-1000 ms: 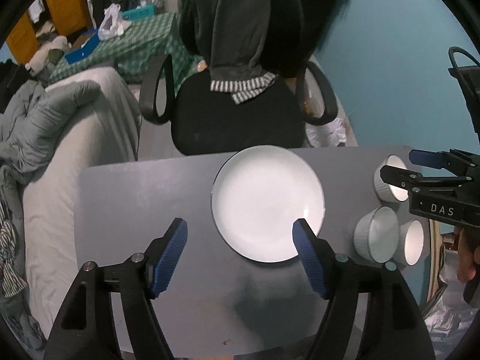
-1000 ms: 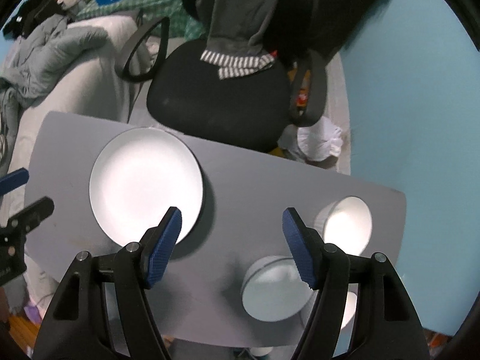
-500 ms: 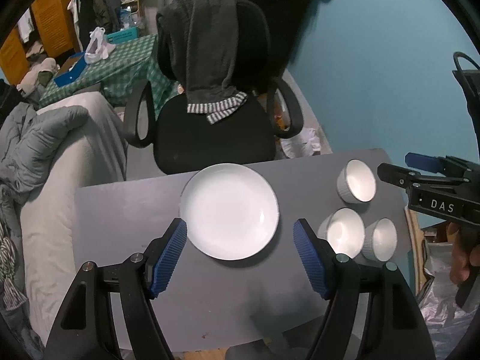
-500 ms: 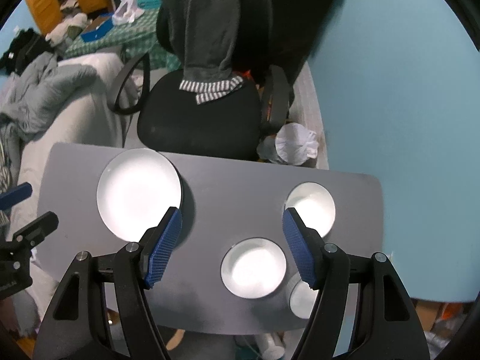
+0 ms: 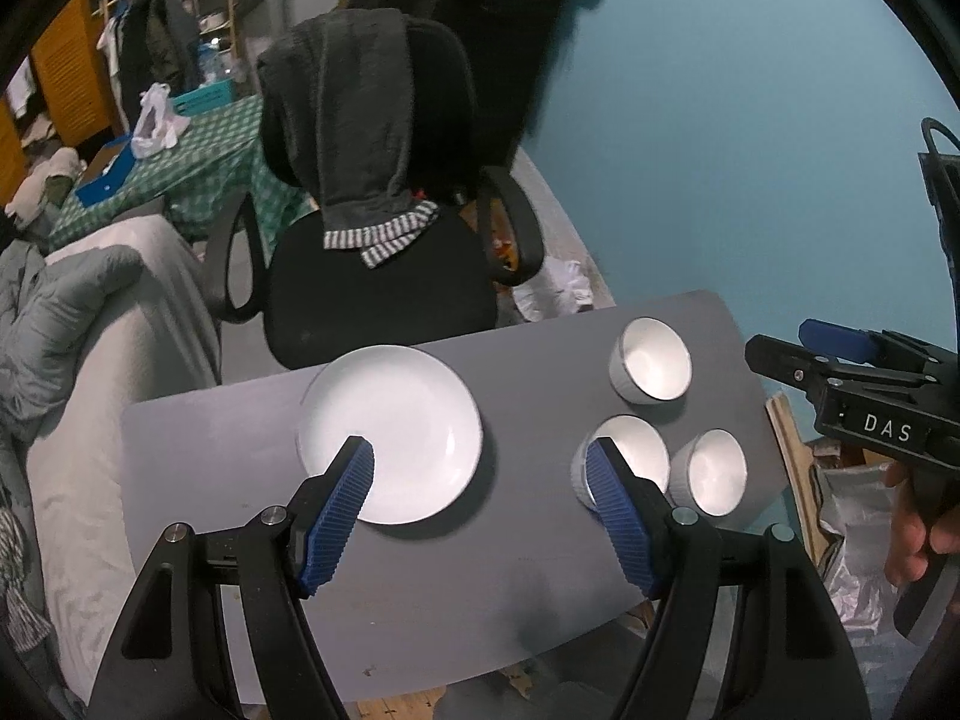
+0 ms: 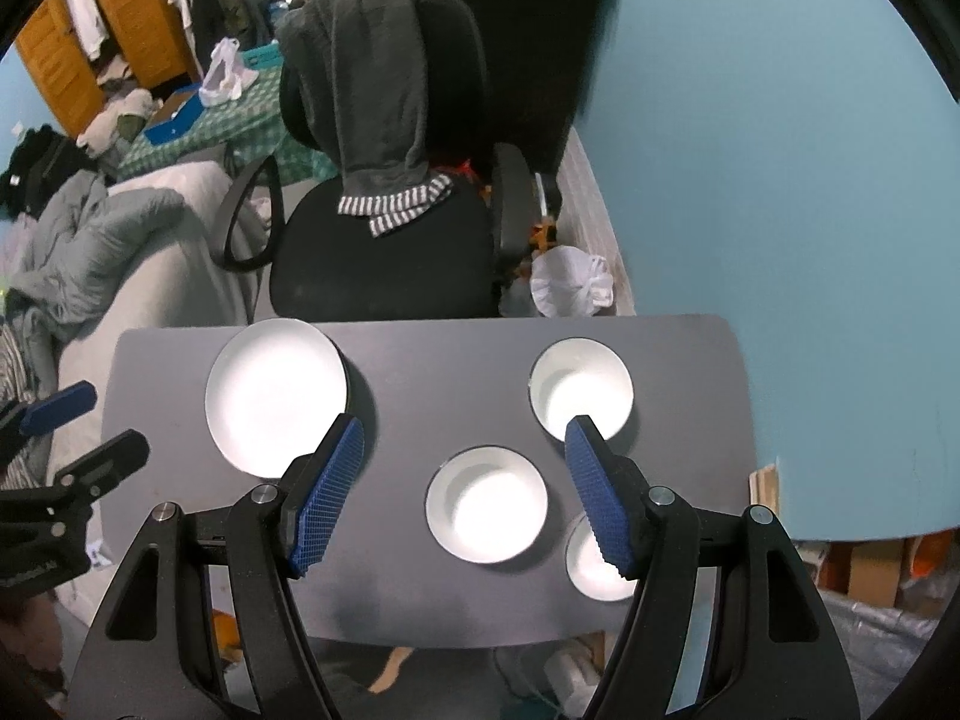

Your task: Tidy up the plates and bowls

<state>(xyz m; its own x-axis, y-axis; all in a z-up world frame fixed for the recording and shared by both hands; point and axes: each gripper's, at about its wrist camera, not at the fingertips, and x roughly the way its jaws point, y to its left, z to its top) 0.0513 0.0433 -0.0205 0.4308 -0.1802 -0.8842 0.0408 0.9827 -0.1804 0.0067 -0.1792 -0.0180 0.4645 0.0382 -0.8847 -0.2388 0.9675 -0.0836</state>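
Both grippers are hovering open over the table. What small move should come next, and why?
Probably lower the right gripper onto the middle bowl. Its jaws are open, and that bowl sits between its fingers in the right wrist view. The three bowls stand separate and unstacked beside the plate, and neither gripper holds anything.

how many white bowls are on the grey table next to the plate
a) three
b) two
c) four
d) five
a) Three: beside the plate on the table stand a far bowl, a middle bowl and a near bowl partly hidden behind a finger of the right gripper.
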